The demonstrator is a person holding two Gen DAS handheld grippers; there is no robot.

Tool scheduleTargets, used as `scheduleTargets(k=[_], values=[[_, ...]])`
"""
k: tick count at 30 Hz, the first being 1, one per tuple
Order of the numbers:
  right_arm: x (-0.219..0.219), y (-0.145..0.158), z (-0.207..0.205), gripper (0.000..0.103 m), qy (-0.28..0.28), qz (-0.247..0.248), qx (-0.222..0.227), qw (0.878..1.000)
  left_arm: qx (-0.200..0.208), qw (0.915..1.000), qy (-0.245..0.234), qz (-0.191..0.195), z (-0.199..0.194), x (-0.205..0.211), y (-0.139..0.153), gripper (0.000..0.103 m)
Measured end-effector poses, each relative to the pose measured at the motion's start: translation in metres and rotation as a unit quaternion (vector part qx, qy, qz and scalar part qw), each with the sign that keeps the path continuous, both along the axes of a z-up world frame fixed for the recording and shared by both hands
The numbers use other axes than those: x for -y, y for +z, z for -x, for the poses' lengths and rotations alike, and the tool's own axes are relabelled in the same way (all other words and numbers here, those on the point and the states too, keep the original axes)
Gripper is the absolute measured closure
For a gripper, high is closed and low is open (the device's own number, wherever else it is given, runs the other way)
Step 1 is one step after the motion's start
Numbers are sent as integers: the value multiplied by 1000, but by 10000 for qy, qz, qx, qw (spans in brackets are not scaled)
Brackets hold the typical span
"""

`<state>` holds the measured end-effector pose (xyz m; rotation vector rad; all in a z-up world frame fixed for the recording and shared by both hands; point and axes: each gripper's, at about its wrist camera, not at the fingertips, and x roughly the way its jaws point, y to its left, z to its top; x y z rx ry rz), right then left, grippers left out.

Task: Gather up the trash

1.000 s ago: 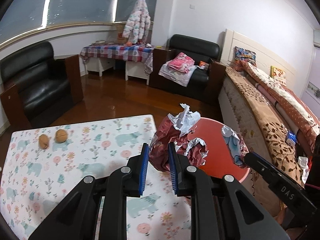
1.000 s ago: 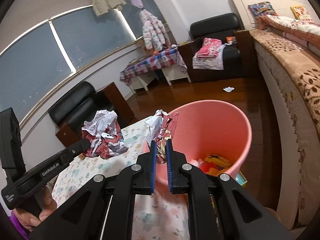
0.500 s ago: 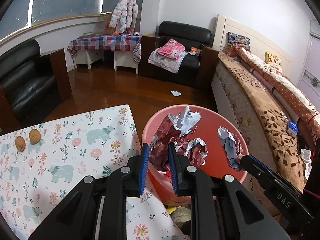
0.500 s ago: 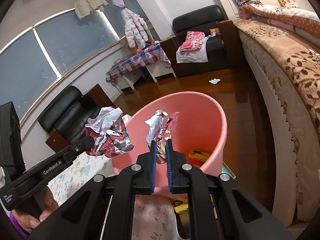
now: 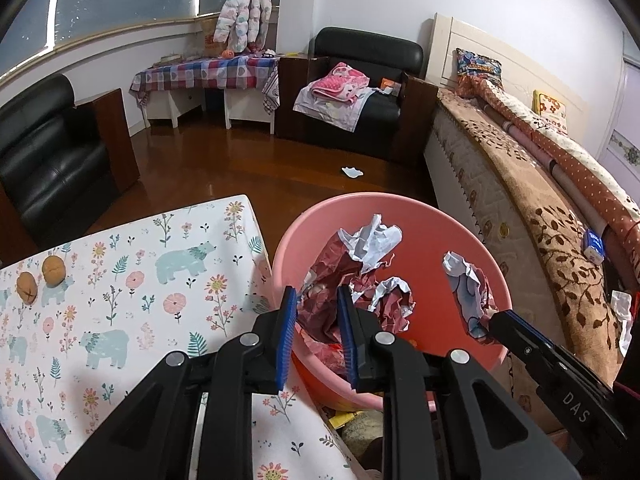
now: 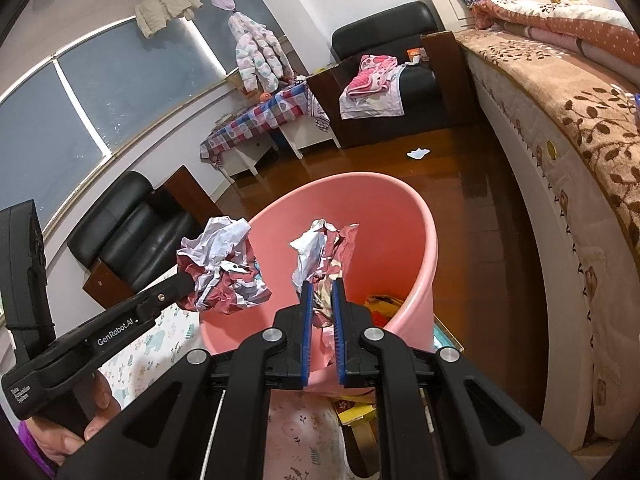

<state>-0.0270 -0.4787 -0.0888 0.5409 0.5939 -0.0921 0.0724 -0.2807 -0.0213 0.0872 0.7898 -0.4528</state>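
Observation:
A pink bin [image 5: 380, 199] stands on the floor beside the table. My left gripper [image 5: 317, 300] hangs over its near rim with a large crumpled red-and-white paper ball [image 5: 352, 272] between its blue pads; its jaws are opening, and the ball still sits against the pads. From the right wrist view the same ball [image 6: 224, 264] hangs at the left gripper's tip [image 6: 188, 284]. My right gripper [image 6: 322, 292] is shut on a smaller crumpled paper [image 6: 324, 248] above the bin [image 6: 400, 216]. That paper [image 5: 468, 292] also shows over the bin's right side.
The table with a floral bear cloth [image 5: 140, 280] carries two walnuts [image 5: 54, 268] at its far left. A bed [image 5: 520, 184] runs close along the bin's right. Wrappers [image 6: 384, 308] lie in the bin. A white scrap [image 5: 352, 172] is on the wooden floor beyond.
Both grippers have moved with their papers from beside the table edge to over the bin and sunk lower. The bin's whole opening now lies under them.

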Motion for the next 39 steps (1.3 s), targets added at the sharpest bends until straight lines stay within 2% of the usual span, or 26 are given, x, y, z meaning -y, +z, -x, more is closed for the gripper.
scheduleTargets(k=[4,8,18,21,23,33,35,39], values=[[0,-1,-1,93,-6,-4,-12,10000,7,10000,7,3,-1,0,-1,81],[0,-1,-1,93,-12,-28,-12,10000,10,10000,16,33,-1,-1,-2,69],[6,-10,-7,92,-110,-214,-146,9996,17,9998,0,196,0,-10,3,59],[8,-10,-9,85,-125,-225,-178,9995,10,9997,13,243,0,-13,4,57],[8,-10,-8,74,-134,-226,-155,9995,6,9997,21,261,1,-15,5,54],[-14,7,-2,72,97,55,-40,9999,92,9993,170,318,10,-38,11,50],[-21,9,2,64,157,84,-11,9998,100,9991,189,357,13,-45,14,49],[-39,13,8,58,319,200,7,9993,145,9985,264,447,20,-64,21,49]])
